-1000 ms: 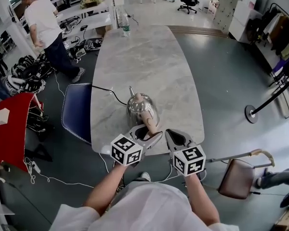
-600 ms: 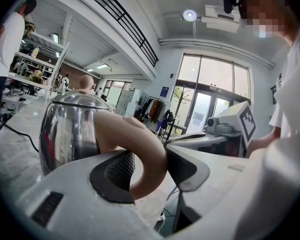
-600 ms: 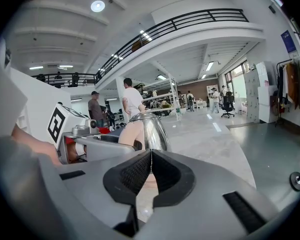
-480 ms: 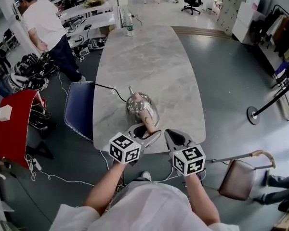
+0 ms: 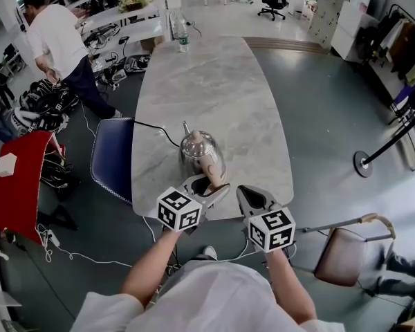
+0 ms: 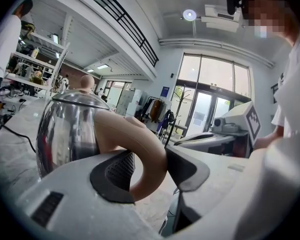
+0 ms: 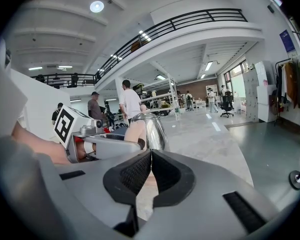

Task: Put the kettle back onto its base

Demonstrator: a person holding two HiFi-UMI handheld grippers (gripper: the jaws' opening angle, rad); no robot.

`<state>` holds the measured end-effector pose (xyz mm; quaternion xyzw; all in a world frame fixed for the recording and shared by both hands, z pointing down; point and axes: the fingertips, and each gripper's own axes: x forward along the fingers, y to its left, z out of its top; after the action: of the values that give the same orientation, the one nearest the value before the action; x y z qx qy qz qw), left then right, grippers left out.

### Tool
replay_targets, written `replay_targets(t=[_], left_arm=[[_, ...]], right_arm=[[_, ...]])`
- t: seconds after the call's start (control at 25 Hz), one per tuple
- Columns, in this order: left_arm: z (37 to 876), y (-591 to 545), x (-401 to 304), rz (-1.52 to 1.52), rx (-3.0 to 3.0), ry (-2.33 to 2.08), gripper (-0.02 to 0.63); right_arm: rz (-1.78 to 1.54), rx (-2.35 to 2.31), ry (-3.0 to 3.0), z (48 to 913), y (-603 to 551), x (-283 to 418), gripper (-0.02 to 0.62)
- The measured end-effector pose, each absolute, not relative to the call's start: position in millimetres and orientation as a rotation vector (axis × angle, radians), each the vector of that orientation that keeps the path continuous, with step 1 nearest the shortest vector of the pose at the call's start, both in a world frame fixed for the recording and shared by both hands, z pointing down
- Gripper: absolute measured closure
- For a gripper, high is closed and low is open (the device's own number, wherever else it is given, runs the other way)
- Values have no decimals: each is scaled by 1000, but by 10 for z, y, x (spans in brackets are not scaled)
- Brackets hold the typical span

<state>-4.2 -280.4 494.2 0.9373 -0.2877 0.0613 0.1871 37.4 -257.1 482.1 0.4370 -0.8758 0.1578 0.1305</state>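
Note:
A shiny steel kettle [image 5: 198,149] with a beige handle [image 5: 212,172] stands near the table's front edge; whatever is under it is hidden. My left gripper [image 5: 211,188] is shut on the kettle's handle [image 6: 142,146], one pad inside the loop and one outside. In the left gripper view the kettle body [image 6: 67,134] fills the left side. My right gripper [image 5: 245,194] hovers just right of the handle with nothing in it, its pads [image 7: 137,173] pressed together. From the right gripper view the kettle [image 7: 151,130] stands straight ahead.
The marble table [image 5: 214,81] stretches away from me, with a plastic bottle [image 5: 182,43] at its far end. A black cable [image 5: 154,129] runs from the kettle to the left edge. A blue chair [image 5: 111,159] stands left, a brown chair [image 5: 344,256] right. A person [image 5: 57,37] stands far left.
The kettle and both grippers have stayed in place. Only the head view has shifted slightly and the person at the far left has moved a little.

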Motion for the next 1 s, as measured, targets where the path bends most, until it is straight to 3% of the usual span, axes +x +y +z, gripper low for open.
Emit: replay_targets(t=[1.0], left_arm=[[5099, -2841, 127, 252, 2651, -859, 407]], right_arm=[[464, 1274, -2552, 4829, -2537, 472, 589]])
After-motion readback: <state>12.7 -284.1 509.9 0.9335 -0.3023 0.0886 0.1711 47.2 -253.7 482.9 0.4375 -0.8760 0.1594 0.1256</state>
